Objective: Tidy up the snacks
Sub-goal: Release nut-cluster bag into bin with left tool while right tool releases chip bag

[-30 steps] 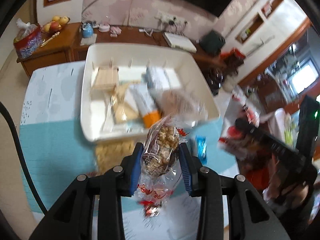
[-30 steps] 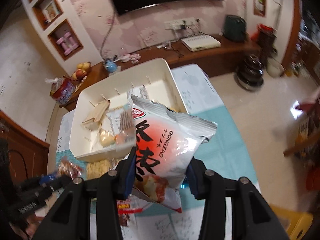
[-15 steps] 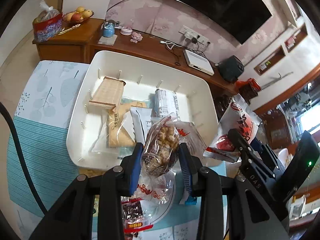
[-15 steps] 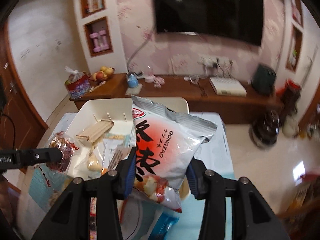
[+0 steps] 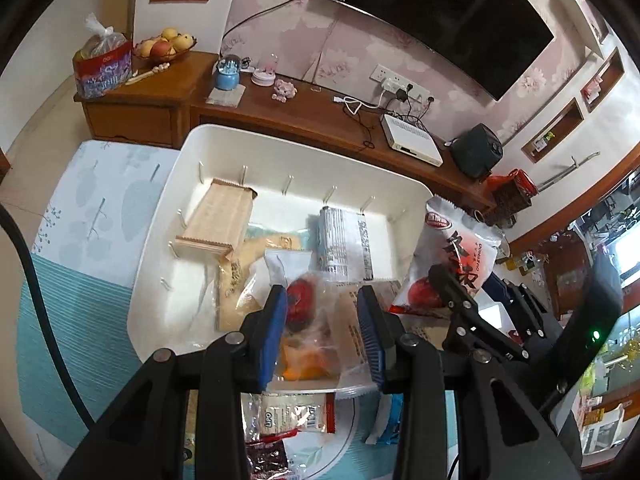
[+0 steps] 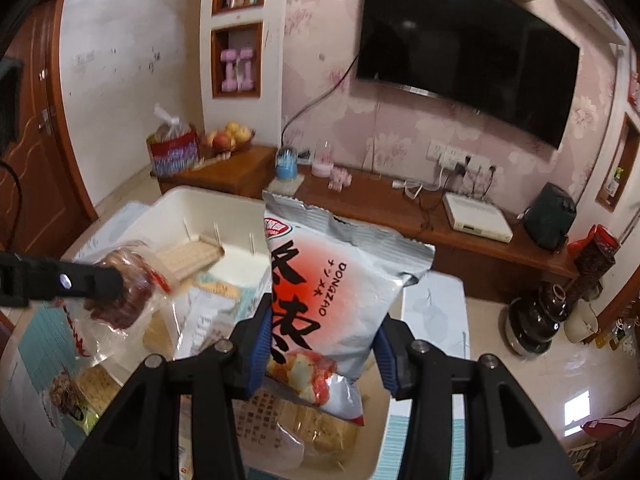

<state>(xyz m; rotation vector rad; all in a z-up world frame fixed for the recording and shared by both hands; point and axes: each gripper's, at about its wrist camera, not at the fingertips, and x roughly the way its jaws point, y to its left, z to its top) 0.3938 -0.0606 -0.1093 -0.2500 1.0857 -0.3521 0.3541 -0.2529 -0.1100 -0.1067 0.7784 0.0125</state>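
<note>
The left gripper (image 5: 322, 330) is clamped on a clear snack bag (image 5: 308, 320), low centre of its frame, above the near edge of the white bin (image 5: 224, 140). The right gripper (image 6: 324, 344) has the red-and-silver pouch (image 6: 332, 292) between its pads, and its jaws are opening; whether the pads press just now is hard to say. To do this well, lower each pack into a bare spot near the bin's far wall before letting go, clear of the packets already inside.
</note>
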